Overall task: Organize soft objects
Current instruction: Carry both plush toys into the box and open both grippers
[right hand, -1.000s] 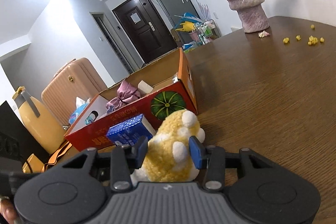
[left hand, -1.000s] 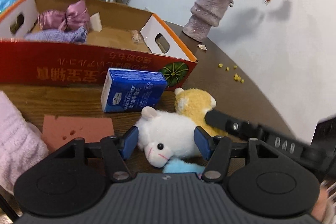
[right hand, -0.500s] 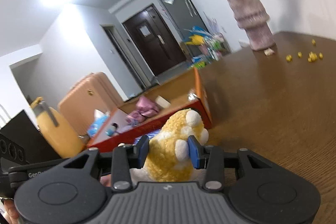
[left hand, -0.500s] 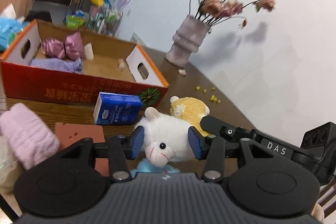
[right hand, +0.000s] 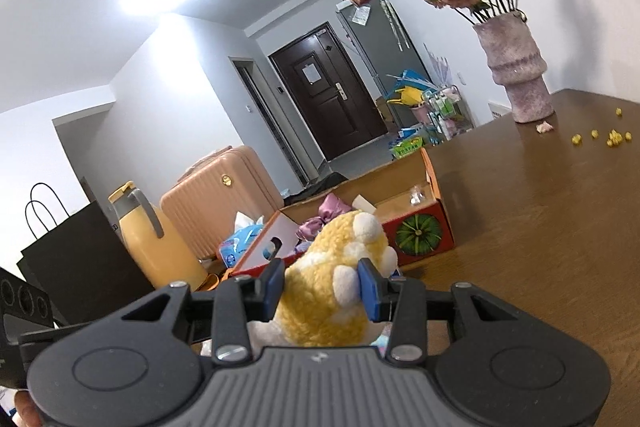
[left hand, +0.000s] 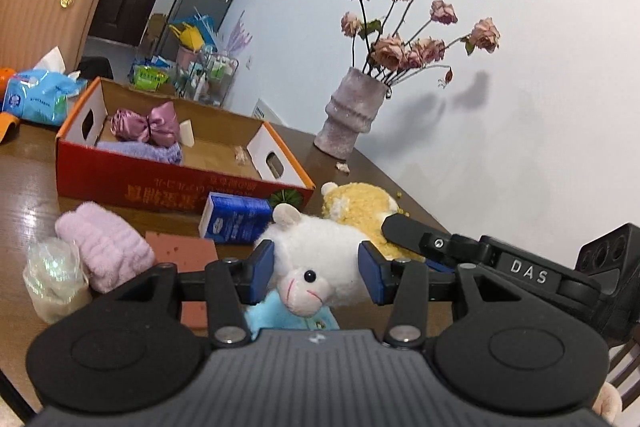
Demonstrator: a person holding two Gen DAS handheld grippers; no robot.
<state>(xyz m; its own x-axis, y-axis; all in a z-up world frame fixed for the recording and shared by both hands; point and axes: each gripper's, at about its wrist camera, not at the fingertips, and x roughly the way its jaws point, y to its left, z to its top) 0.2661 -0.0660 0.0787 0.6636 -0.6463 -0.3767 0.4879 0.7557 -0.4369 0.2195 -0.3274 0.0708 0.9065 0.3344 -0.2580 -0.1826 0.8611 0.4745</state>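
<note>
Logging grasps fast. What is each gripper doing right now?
Left gripper: shut on the white plush sheep.
Right gripper: shut on the yellow plush toy.

white plush toy (left hand: pixel 320 251): fluffy pile, smooth pink snout
yellow plush toy (right hand: pixel 332 291): curly, woolly fleece
box (left hand: pixel 132 179): printed cardboard, raw brown inside
table (right hand: pixel 560 227): glossy dark wood grain
vase (left hand: pixel 352 119): rough, matt, stone-like
gripper body (left hand: pixel 320 379): matt ribbed black plastic
</note>
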